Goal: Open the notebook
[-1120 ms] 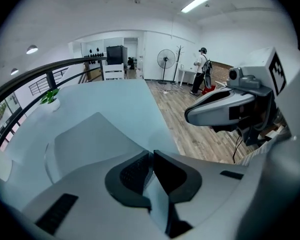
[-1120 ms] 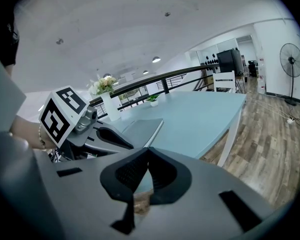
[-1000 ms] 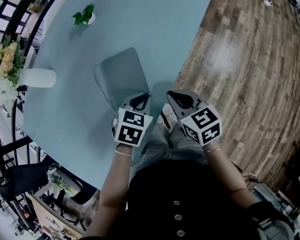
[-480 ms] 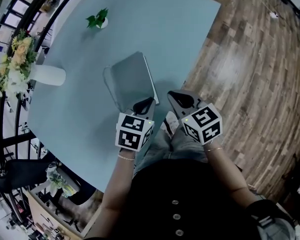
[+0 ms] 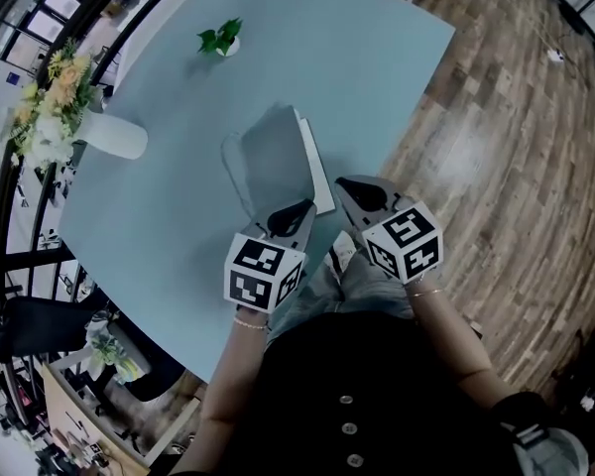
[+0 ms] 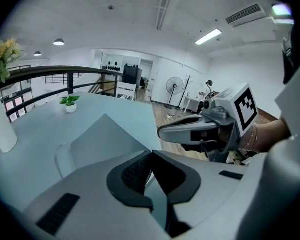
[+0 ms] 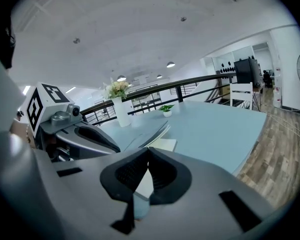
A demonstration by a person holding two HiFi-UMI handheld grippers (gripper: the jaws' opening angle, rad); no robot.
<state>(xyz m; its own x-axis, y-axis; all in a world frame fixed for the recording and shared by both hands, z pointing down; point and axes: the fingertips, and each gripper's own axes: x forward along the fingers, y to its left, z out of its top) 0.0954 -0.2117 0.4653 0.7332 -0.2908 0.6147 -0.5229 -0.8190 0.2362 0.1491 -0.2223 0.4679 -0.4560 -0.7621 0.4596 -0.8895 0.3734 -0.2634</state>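
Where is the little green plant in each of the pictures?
Head view: the potted plant is near the top, left of the middle.
Left gripper view: the plant is small, on the left, about halfway up.
Right gripper view: the plant is near the middle, just above the jaws.
Shared landmark: the notebook, cover lifted, lies in front of the plant in every view.

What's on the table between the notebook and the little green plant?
Nothing. In the head view, only bare blue table lies between the notebook and the plant.
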